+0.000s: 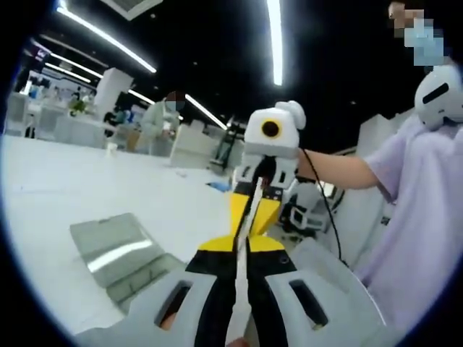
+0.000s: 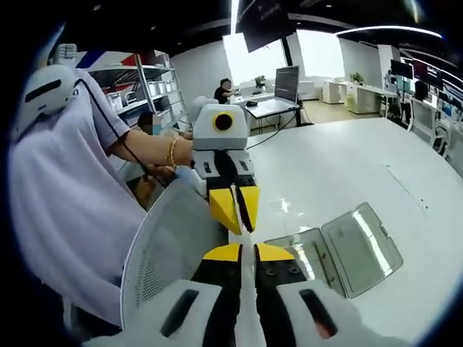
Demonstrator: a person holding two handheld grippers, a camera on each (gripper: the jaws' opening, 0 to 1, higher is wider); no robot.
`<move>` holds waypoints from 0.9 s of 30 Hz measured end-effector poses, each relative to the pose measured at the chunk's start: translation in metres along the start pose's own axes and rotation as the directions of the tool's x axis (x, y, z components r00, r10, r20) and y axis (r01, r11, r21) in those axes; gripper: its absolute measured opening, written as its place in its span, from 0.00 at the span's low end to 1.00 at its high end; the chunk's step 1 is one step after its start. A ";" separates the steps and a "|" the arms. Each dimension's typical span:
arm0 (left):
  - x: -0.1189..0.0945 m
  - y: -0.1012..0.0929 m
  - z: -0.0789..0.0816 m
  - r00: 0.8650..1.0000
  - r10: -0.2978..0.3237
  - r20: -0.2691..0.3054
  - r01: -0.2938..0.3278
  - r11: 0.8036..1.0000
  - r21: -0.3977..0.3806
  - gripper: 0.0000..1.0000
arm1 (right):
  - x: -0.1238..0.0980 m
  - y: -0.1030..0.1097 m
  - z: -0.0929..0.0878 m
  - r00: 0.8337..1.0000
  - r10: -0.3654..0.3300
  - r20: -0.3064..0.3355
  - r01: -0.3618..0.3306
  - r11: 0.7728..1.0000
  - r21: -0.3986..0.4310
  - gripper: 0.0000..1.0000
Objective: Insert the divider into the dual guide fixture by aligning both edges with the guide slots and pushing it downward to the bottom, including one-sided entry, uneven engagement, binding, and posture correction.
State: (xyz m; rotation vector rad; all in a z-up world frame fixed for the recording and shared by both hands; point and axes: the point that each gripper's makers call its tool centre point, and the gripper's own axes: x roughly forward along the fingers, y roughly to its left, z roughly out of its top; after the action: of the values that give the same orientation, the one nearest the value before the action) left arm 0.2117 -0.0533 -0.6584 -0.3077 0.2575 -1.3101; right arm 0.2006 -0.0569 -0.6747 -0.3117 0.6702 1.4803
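In the left gripper view, a clear, flat plastic fixture with shallow compartments [image 1: 123, 253] lies on the wide white desk [image 1: 51, 188], off to the left of the left gripper [image 1: 242, 249], whose black, yellow-tipped jaws are clamped together on a thin white divider sheet [image 1: 243, 289] seen edge-on. Straight ahead, the right gripper [image 1: 252, 211] faces it, its yellow jaws pinched on the far end of the same sheet, so the divider hangs between the two tools above the desk and well apart from the fixture. A person in a pale lilac shirt [image 1: 419, 217] fills the right side, with a forearm reaching in behind the right gripper. In the right gripper view, the person's shirt [image 2: 65, 210] and a white mesh chair back [image 2: 163, 253] crowd the left. The left gripper [image 2: 235, 210] sits ahead of the right gripper [image 2: 242, 256], both pairs of jaws closed on the divider sheet [image 2: 246, 318], which is barely discernible as a pale sliver. The clear fixture [image 2: 340, 249] lies to the right on the desk [image 2: 347, 166]. Its guide slots are too faint to make out.
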 end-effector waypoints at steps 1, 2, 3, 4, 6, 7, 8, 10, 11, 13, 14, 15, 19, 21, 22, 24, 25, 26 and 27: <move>0.000 0.000 0.000 1.000 0.000 -0.001 0.000 1.000 -0.003 0.02 | 0.000 0.000 0.000 1.000 0.001 -0.001 -0.001 1.000 0.004 0.00; 0.000 0.000 0.000 1.000 0.000 -0.002 0.000 1.000 -0.005 0.02 | 0.000 0.000 0.000 1.000 0.001 -0.002 -0.001 1.000 0.008 0.00; 0.000 0.000 -0.001 1.000 0.000 -0.002 0.000 1.000 -0.003 0.02 | 0.000 0.001 -0.001 1.000 0.001 -0.003 -0.001 1.000 0.014 0.00; 0.000 0.000 -0.001 1.000 0.001 -0.002 -0.001 1.000 -0.002 0.02 | 0.000 0.001 -0.001 1.000 0.001 -0.004 -0.001 1.000 0.018 0.00; 0.000 0.001 -0.001 1.000 0.005 0.000 -0.005 1.000 0.001 0.03 | 0.000 0.001 -0.001 1.000 -0.005 -0.005 0.005 1.000 0.023 0.00; 0.000 0.001 0.000 1.000 0.006 0.003 -0.006 1.000 0.002 0.03 | 0.000 0.001 -0.001 1.000 -0.007 -0.004 0.007 1.000 0.025 0.00; 0.001 0.002 0.000 1.000 0.007 0.005 -0.007 1.000 0.002 0.04 | -0.001 0.001 0.000 1.000 -0.011 -0.004 0.011 1.000 0.027 0.00; 0.001 0.001 0.002 1.000 0.009 0.009 -0.009 1.000 0.004 0.05 | -0.001 0.000 0.000 1.000 -0.018 -0.004 0.018 0.999 0.032 0.00; 0.001 0.001 0.002 1.000 0.009 0.009 -0.009 1.000 0.005 0.06 | -0.002 0.000 0.000 1.000 -0.022 -0.003 0.022 0.999 0.033 0.00; 0.001 0.000 0.003 1.000 0.009 0.010 -0.009 1.000 0.004 0.08 | -0.002 0.000 0.001 1.000 -0.025 -0.004 0.026 0.999 0.040 0.00; 0.001 -0.001 0.004 1.000 0.008 0.011 -0.008 1.000 0.008 0.09 | -0.003 0.000 0.000 1.000 -0.027 -0.006 0.027 0.999 0.041 0.00; 0.001 -0.001 0.004 1.000 0.009 0.010 -0.009 1.000 0.010 0.09 | -0.003 0.000 0.000 1.000 -0.029 -0.007 0.030 0.999 0.041 0.00; 0.000 0.000 0.000 1.000 0.025 -0.011 -0.025 0.999 0.027 0.13 | -0.002 0.001 0.001 0.999 -0.033 -0.014 0.034 0.999 0.043 0.00; -0.001 0.001 -0.002 0.999 0.033 -0.024 -0.032 0.999 0.031 0.16 | -0.001 0.002 0.000 0.999 -0.037 -0.022 0.038 0.998 0.048 0.00; -0.002 0.002 -0.005 0.999 0.041 -0.035 -0.039 0.999 0.035 0.18 | -0.001 0.002 0.000 0.999 -0.039 -0.027 0.040 0.998 0.052 0.00; -0.005 0.004 -0.011 0.995 0.063 -0.072 -0.060 0.997 0.042 0.24 | -0.001 0.003 0.000 0.999 -0.040 -0.030 0.041 0.997 0.059 0.00; -0.006 0.005 -0.014 0.993 0.073 -0.088 -0.069 0.997 0.043 0.28 | 0.000 0.002 0.000 0.999 -0.043 -0.032 0.045 0.997 0.065 0.00; -0.007 0.005 -0.016 0.991 0.082 -0.102 -0.077 0.996 0.047 0.32 | 0.000 0.002 -0.001 0.998 -0.043 -0.034 0.046 0.997 0.066 0.00; -0.009 0.006 -0.020 0.987 0.100 -0.126 -0.092 0.994 0.065 0.35 | 0.000 0.003 -0.001 0.998 -0.046 -0.038 0.049 0.996 0.069 0.00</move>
State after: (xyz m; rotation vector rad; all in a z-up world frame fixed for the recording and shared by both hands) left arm 0.2077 -0.0449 -0.6789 -0.1584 0.3385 -1.2416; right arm 0.1978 -0.0570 -0.6749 -0.2990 0.7370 1.4056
